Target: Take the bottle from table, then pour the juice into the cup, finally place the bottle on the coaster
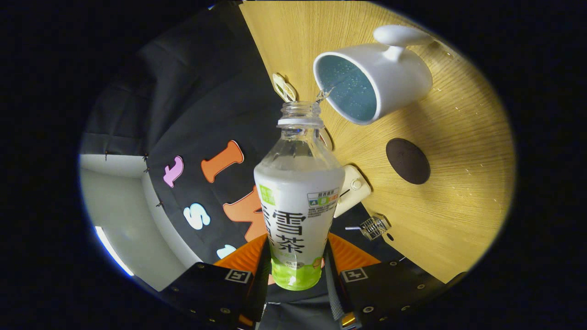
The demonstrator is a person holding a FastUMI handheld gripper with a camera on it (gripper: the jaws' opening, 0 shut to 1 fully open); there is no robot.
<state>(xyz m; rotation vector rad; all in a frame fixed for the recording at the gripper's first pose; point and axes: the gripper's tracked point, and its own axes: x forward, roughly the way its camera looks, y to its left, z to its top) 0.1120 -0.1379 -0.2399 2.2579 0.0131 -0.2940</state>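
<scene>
Plastic bottle (pixel 298 201) between claw (pixel 296 270) fingers

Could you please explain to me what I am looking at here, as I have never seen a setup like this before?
This is a single picture from a fisheye camera mounted on a handheld two-finger gripper, looking forward along its fingers. A person carries the tool; there is no robot arm. The fingers are closed on a clear plastic bottle with a white and green label and no cap. The whole view is tilted because the bottle is tipped for pouring: its open mouth is at the rim of a white mug with a blue inside, and a little liquid shows at the mouth. The mug stands on a wooden table. Beside it lies a dark round coaster, where the bottle goes afterwards.
</scene>
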